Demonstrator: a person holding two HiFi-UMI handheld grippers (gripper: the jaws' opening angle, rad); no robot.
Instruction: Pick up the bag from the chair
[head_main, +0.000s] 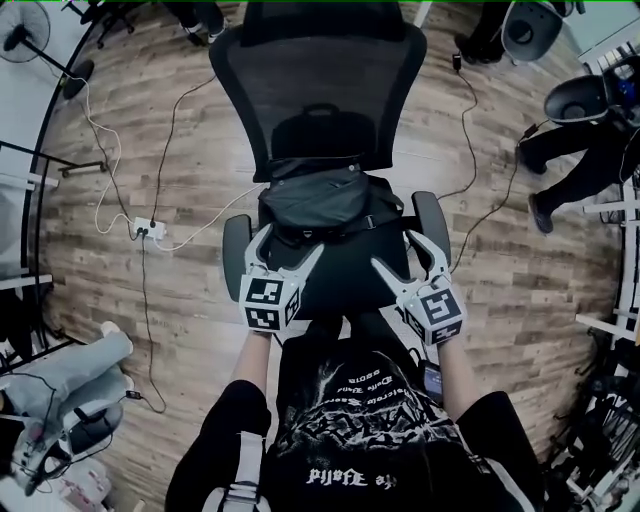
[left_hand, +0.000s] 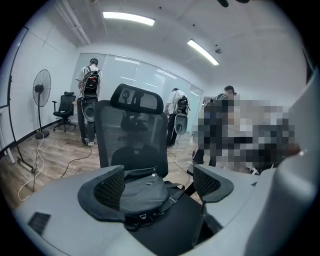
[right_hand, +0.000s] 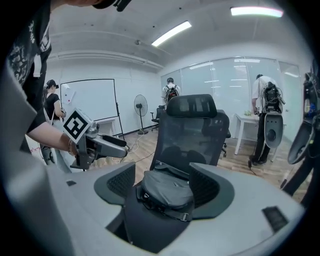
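On the wooden floor (head_main: 180, 300) at the far left a white power strip (head_main: 148, 229) lies with cables running off it. The left gripper (head_main: 290, 245) is held over the front left of the seat (head_main: 340, 280) of a black office chair (head_main: 318, 90). Its jaws stand wide apart with nothing clamped; in the left gripper view the bag shows beyond the gap between them. The dark bag (head_main: 325, 200) lies flat on the seat, pushed back against the foot of the mesh backrest, between the two armrests, with a buckled strap across its front. The right gripper (head_main: 397, 252) is held over the front right of the seat, level with the left one. Its jaws also gape, and they are empty and short of the bag. Farther right, someone's dark legs and shoes (head_main: 540, 212) stand on the floor.
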